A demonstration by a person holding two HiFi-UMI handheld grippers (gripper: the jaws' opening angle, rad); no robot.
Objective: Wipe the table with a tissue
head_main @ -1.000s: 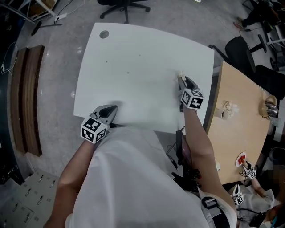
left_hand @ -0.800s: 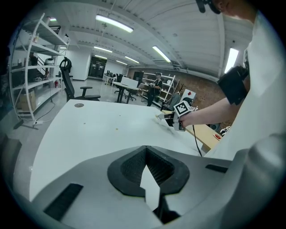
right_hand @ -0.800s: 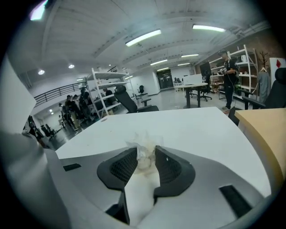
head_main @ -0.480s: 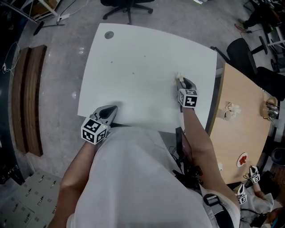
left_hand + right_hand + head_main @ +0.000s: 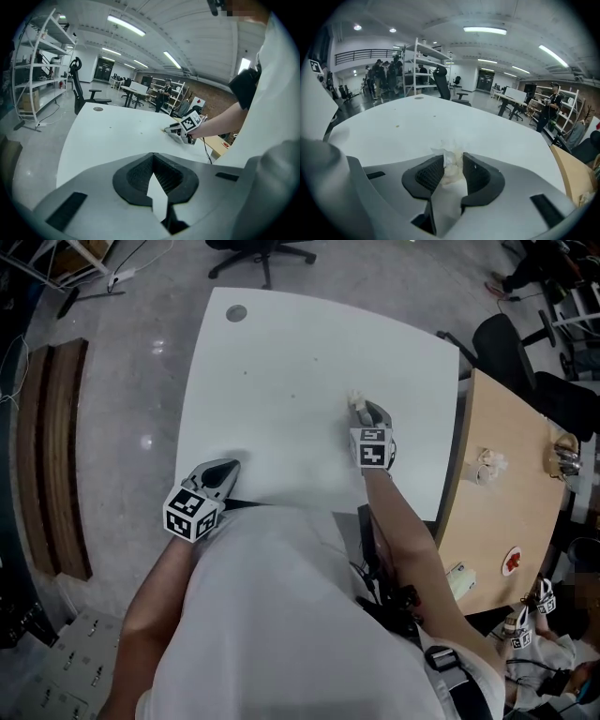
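1. Shirt (image 5: 281,615), white, fills lower frame in head view; both forearms reach up from it.
2. L gripper (image 5: 225,468) sits at table's near edge, lower left. Jaws are together at the tips w/ nothing btwn them, marker cube toward the person.
3. R gripper (image 5: 360,407) is mid-right on table (image 5: 281,362), jaws clamped on tissue (image 5: 354,397). Crumpled wad sticks out past the tips, down on the white top.
4. Small specks (image 5: 292,397) lie left of tissue; round grey grommet (image 5: 236,312) near far-left corner.
5. Wooden table (image 5: 506,521) at right edge; office chair (image 5: 262,251) at top.
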